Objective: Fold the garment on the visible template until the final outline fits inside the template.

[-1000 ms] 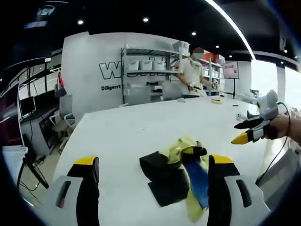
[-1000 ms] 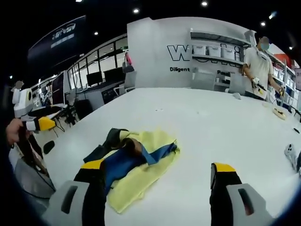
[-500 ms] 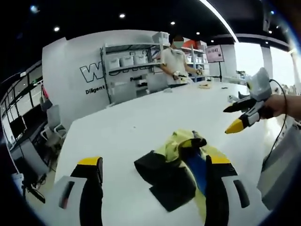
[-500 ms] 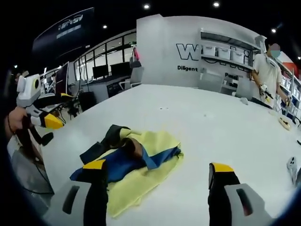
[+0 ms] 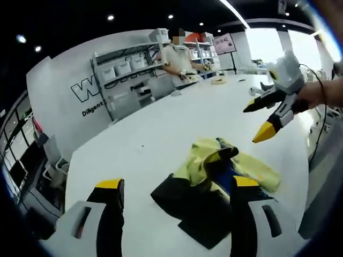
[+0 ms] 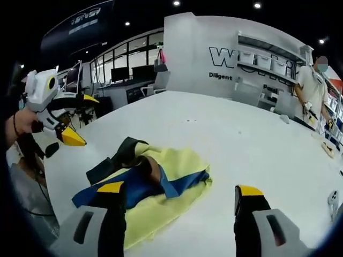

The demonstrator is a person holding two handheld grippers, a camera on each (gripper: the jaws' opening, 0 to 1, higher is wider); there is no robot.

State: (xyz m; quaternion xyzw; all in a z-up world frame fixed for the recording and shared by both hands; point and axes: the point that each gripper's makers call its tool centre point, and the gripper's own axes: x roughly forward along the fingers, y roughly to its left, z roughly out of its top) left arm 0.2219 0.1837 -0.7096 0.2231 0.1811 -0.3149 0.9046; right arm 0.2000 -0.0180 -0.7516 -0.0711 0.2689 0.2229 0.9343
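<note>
Left gripper view: the left gripper (image 5: 174, 201) rises from six o'clock with its jaws wide apart and nothing between them; just beyond lies the garment (image 5: 214, 182), a crumpled heap of black, yellow and blue on the white table (image 5: 134, 144); up at two o'clock the right gripper (image 5: 268, 115) hangs in the air above the table, jaws parted, a hand behind it. In the right gripper view the right gripper (image 6: 179, 206) also stands spread and empty at six o'clock; the garment (image 6: 155, 187) sits at about seven o'clock, close in front, with the left gripper (image 6: 67, 120) hovering at nine o'clock, yellow tips splayed. A person (image 5: 177, 59) stands at the far shelving at twelve o'clock.

The risk, as it looks: the cloth is bunched in overlapping layers, so a pinch could take two layers at once and drag the whole heap instead of opening it; a one-sided pull could slide it toward the table edge.

Hard to read: no template outline can be made out on the table; which part of the garment is sleeve, hem or collar cannot be told; each near jaw covers a bit of the cloth.
</note>
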